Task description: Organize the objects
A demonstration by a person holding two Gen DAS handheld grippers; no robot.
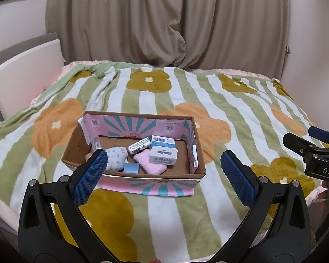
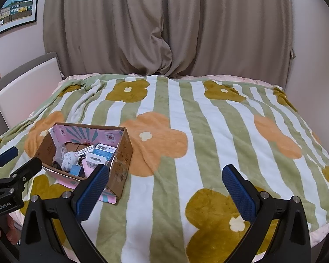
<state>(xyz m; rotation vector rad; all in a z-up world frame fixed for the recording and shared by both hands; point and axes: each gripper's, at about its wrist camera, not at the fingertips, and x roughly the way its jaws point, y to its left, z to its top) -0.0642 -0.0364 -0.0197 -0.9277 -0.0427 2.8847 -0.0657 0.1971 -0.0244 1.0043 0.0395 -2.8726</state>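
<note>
An open cardboard box (image 1: 199,153) with a pink and teal lining sits on a flowered blanket (image 1: 230,114); the right wrist view shows the box (image 2: 122,153) at the left. Inside lie a white "Super Deer" carton (image 1: 163,156), a pink cloth (image 1: 150,163), a patterned white pouch (image 1: 116,157), a silver wrapped packet (image 1: 139,145) and a small blue box (image 1: 131,167). My left gripper (image 1: 164,175) hangs open just in front of the box, empty. My right gripper (image 2: 165,188) is open and empty over bare blanket (image 2: 186,120), to the right of the box.
The bed runs back to brown curtains (image 1: 164,22) and a padded headboard (image 1: 24,76) on the left. A framed picture (image 2: 13,11) hangs on the wall. A hand (image 2: 2,230) grips the left tool. Open blanket lies right of the box.
</note>
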